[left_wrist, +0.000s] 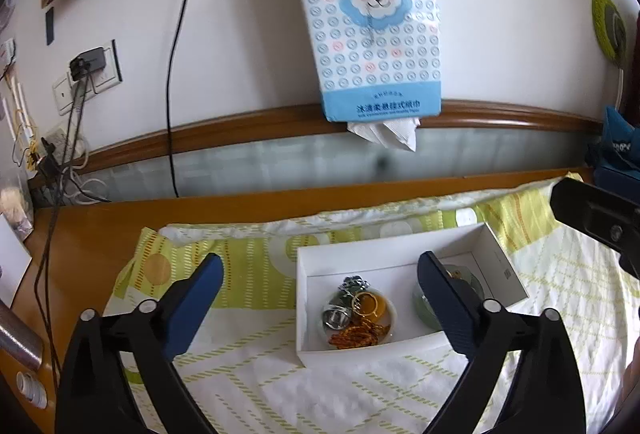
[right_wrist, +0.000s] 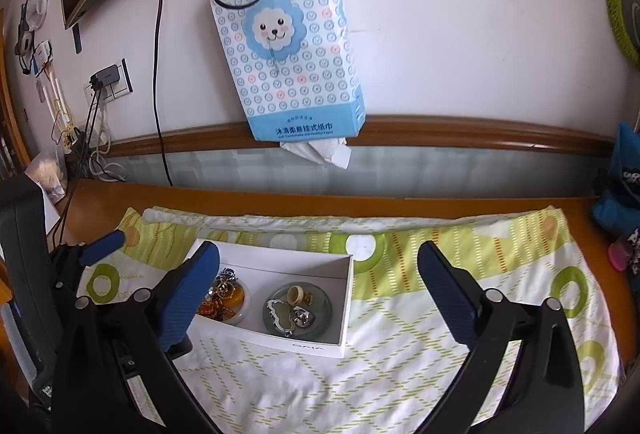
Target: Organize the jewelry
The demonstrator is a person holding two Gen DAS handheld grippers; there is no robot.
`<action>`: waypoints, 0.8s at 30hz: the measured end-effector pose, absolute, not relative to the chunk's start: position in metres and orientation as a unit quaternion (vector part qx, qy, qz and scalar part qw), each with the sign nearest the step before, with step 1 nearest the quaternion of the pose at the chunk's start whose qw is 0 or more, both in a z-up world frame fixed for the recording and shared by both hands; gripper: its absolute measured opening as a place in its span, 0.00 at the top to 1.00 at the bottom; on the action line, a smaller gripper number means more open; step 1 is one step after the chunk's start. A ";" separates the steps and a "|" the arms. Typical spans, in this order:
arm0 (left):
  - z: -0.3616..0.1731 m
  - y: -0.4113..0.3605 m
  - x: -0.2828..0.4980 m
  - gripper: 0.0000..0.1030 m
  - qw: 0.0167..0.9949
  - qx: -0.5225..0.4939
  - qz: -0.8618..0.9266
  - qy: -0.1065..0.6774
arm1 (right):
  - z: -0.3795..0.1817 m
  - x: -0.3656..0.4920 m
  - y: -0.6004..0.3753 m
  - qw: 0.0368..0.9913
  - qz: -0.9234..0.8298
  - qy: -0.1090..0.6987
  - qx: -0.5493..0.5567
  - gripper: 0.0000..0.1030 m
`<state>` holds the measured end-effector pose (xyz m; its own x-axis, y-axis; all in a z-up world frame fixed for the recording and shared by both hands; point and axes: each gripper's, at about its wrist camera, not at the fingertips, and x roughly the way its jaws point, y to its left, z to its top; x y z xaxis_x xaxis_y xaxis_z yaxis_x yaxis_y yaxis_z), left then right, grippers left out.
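A white box [left_wrist: 304,274] [right_wrist: 348,298] lies on the patterned cloth. Inside it a white dish with an amber centre [left_wrist: 390,314] [right_wrist: 240,298] holds gold rings, a silver piece and an orange chain [left_wrist: 356,336]. A green dish [right_wrist: 324,310] [left_wrist: 422,308] beside it holds a gold ring, a silver pendant and other small pieces. My left gripper [left_wrist: 320,290] is open and empty above the box's near left side. My right gripper [right_wrist: 320,286] is open and empty, its fingers standing either side of the box. The left gripper's blue fingertip [right_wrist: 104,244] shows in the right wrist view.
The green and white cloth [right_wrist: 400,354] covers an orange wooden table [left_wrist: 100,226]. A blue tissue pack [left_wrist: 368,26] hangs on the wall behind. Cables and sockets [left_wrist: 80,82] crowd the far left. Blue objects [right_wrist: 620,190] sit at the far right.
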<state>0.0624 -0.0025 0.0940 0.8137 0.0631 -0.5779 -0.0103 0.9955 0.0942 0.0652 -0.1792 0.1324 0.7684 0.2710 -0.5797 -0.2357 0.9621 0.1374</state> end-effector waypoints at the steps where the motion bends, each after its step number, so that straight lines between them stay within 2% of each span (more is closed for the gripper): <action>1: 0.096 -0.001 0.061 0.06 0.952 0.042 0.022 0.301 | 0.133 0.064 -0.179 0.941 0.134 0.311 0.026 0.07; 8: 0.102 0.002 0.057 0.06 0.956 0.050 0.046 0.286 | 0.127 0.063 -0.172 0.938 0.123 0.323 0.002 0.07; 24: 0.081 0.015 0.073 0.06 0.934 0.028 0.064 0.350 | 0.085 0.091 -0.173 0.908 0.108 0.405 0.009 0.07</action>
